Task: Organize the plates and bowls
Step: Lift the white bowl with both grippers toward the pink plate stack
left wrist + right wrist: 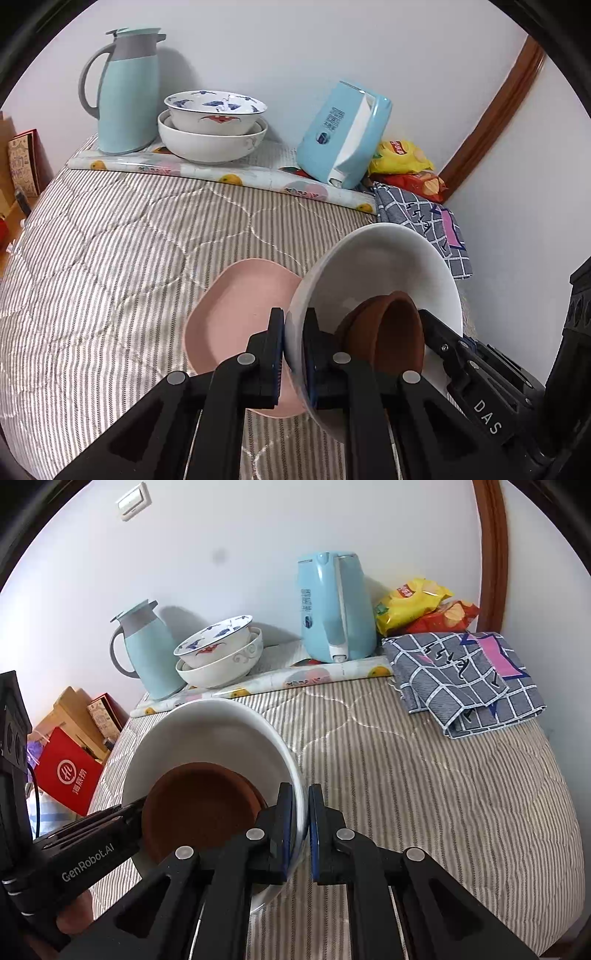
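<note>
Bedding in grey-and-white quilted stripes (424, 775) covers the surface, one sheet of it. Two pale blue vessels stand at the wall: one insulated jug with a grey handle (123, 92) and one electric kettle (334, 607). One folded grey checked cloth (465, 679) lies at the right, two snack bags (424, 607) behind it. Two stacked bowls sit beside the jug, a blue-patterned porcelain bowl (216, 110) nested in a plain white bowl (210, 142). One large white ceramic bowl (380, 258) is held tilted above the bedding, with brown shallow dishes (199, 805) stacked inside; at least two, though the count is hard to make out. One pink plastic plate (229, 317) lies beneath, partly hidden. The left gripper (293, 347) is clamped on the large bowl's rim, and the right gripper (301, 823) pinches the opposite rim. A fingertip shows at the right view's lower left.
</note>
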`<state>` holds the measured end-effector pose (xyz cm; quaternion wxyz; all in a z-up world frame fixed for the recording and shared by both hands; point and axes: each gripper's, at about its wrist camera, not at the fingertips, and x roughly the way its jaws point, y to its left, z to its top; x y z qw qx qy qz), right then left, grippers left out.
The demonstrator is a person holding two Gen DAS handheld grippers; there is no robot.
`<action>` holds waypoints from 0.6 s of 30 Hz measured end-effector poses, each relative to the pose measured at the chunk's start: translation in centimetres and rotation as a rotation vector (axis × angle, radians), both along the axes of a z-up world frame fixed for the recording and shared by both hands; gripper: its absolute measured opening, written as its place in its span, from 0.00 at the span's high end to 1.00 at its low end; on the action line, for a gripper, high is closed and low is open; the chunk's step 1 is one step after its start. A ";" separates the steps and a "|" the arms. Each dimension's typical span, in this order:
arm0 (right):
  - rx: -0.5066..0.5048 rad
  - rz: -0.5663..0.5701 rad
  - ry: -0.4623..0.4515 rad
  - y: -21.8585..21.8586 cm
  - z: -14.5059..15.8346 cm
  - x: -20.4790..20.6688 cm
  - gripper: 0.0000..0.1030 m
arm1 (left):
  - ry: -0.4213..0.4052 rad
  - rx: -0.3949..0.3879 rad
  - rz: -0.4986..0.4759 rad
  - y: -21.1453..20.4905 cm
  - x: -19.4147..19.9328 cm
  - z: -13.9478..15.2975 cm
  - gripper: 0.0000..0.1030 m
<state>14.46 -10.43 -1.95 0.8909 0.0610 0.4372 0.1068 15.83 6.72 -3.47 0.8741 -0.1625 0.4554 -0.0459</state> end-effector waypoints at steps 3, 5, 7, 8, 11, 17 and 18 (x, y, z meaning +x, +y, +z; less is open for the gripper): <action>0.001 0.006 0.002 0.5 -0.1 0.2 0.92 | 0.005 -0.005 0.009 0.6 0.2 -0.2 0.90; 0.001 0.009 0.005 0.8 -0.3 0.4 0.92 | 0.005 -0.003 0.012 0.8 0.2 -0.3 0.90; 0.000 0.013 0.007 1.1 -0.4 0.5 0.92 | 0.008 -0.005 0.014 1.0 0.3 -0.5 0.90; 0.000 0.014 0.008 1.0 -0.5 0.6 0.92 | 0.011 -0.006 0.014 1.1 0.4 -0.6 0.90; 0.005 0.014 0.013 1.2 -0.9 0.9 0.92 | 0.019 -0.005 0.016 1.3 0.5 -1.0 0.90; 0.004 0.024 0.036 1.9 -2.0 1.6 0.92 | 0.041 -0.011 0.026 2.1 1.1 -2.0 0.90; 0.005 0.026 0.040 2.0 -2.3 1.8 0.92 | 0.046 -0.011 0.028 2.2 1.2 -2.3 0.90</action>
